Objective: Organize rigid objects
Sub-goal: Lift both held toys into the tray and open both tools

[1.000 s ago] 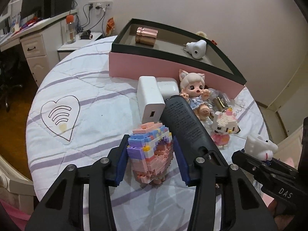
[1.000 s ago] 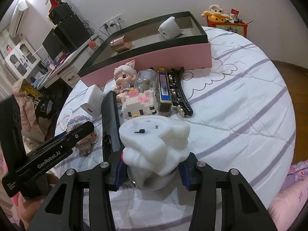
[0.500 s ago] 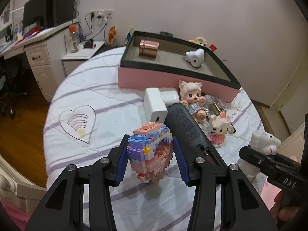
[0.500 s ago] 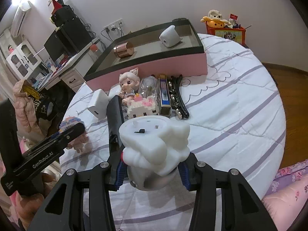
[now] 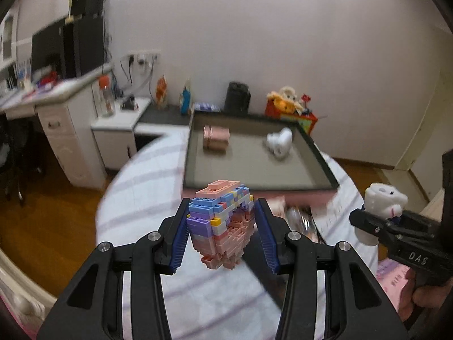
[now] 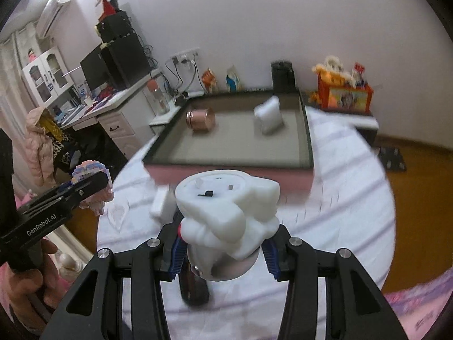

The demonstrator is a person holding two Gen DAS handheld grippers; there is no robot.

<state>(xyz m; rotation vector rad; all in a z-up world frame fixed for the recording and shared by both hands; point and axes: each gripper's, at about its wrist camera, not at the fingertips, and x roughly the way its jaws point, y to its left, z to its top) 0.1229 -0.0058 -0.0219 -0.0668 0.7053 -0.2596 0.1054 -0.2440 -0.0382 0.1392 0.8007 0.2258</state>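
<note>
Two grippers are loaded at once: the left gripper (image 5: 220,233) has its jaws pressed against the sides of a pastel brick figure (image 5: 219,222), and the right gripper (image 6: 223,250) is clamped on the round base of a white bunny figurine (image 6: 226,211). Both toys hang in the air above the bed (image 6: 334,221), short of the pink-walled tray (image 5: 254,191) that sits ahead of them.

The step in hand looks like carrying both pieces to the tray. To do it well, each load should cross the dark front rim (image 6: 226,165) with the toy's underside above it, then come down onto bare floor before the jaws part. The brick figure is gripped at mid-height and tilts a little, so a gentle set-down matters (small bricks may snap off under a knock). The bunny is top-heavy over its base, so it should land flat.

Open room inside seems good: a copper cylinder (image 5: 215,137) lies toward the back left and a white figurine (image 5: 279,142) toward the back right, leaving the near half and the middle free. Placing the left load near-left and the right load near-right would keep the two tools from crossing. More items lie on the bed at the foot of the tray's front wall, blurred here, so neither toy should dip low on the way over.
</note>
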